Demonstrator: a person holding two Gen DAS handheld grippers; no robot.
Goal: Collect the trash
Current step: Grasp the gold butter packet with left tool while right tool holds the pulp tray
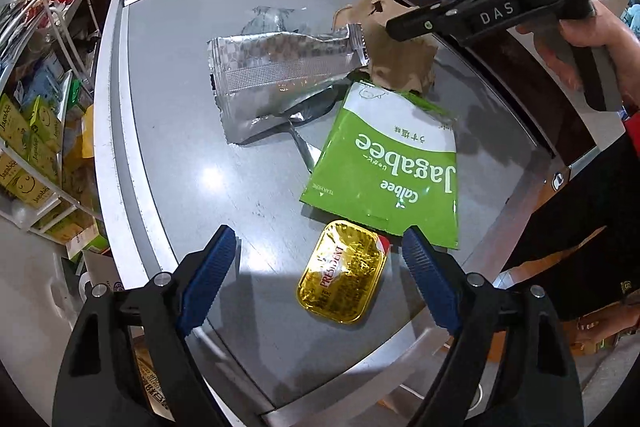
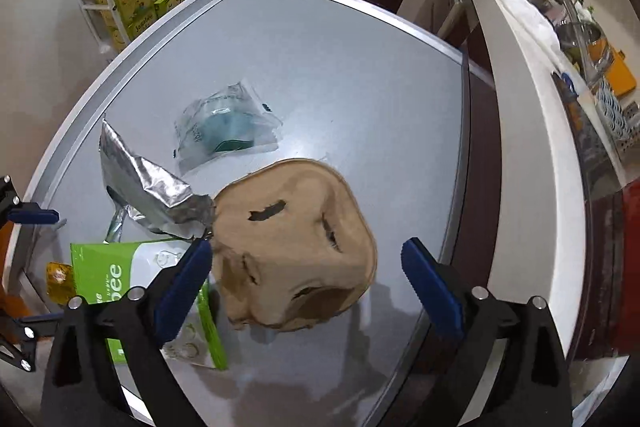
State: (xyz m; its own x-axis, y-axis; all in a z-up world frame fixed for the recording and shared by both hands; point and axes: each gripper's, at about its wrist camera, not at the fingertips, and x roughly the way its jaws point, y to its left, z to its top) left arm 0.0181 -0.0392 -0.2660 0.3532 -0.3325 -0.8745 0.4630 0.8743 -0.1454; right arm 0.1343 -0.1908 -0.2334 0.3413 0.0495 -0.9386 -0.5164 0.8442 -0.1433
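On the grey table (image 1: 168, 107) lie a gold President butter tub (image 1: 342, 277), a green Jagabee bag (image 1: 386, 171), a crumpled silver foil bag (image 1: 276, 79), a clear wrapper (image 1: 268, 19) and a brown cardboard cup carrier (image 1: 400, 55). My left gripper (image 1: 319, 233) hangs open just above the gold tub, its pads apart from it. In the right wrist view, my right gripper (image 2: 307, 245) stands open over the brown carrier (image 2: 296, 251); the left pad is near its edge and the right pad is well apart. The silver bag (image 2: 148, 183) overlaps the carrier's left side.
A white wire rack (image 2: 132, 7) with Jagabee boxes stands beyond the table's far left corner. A white counter (image 2: 532, 107) with dishes runs along the right. The clear wrapper (image 2: 228, 129) lies alone mid-table. A person's hand (image 1: 592, 39) holds the right gripper.
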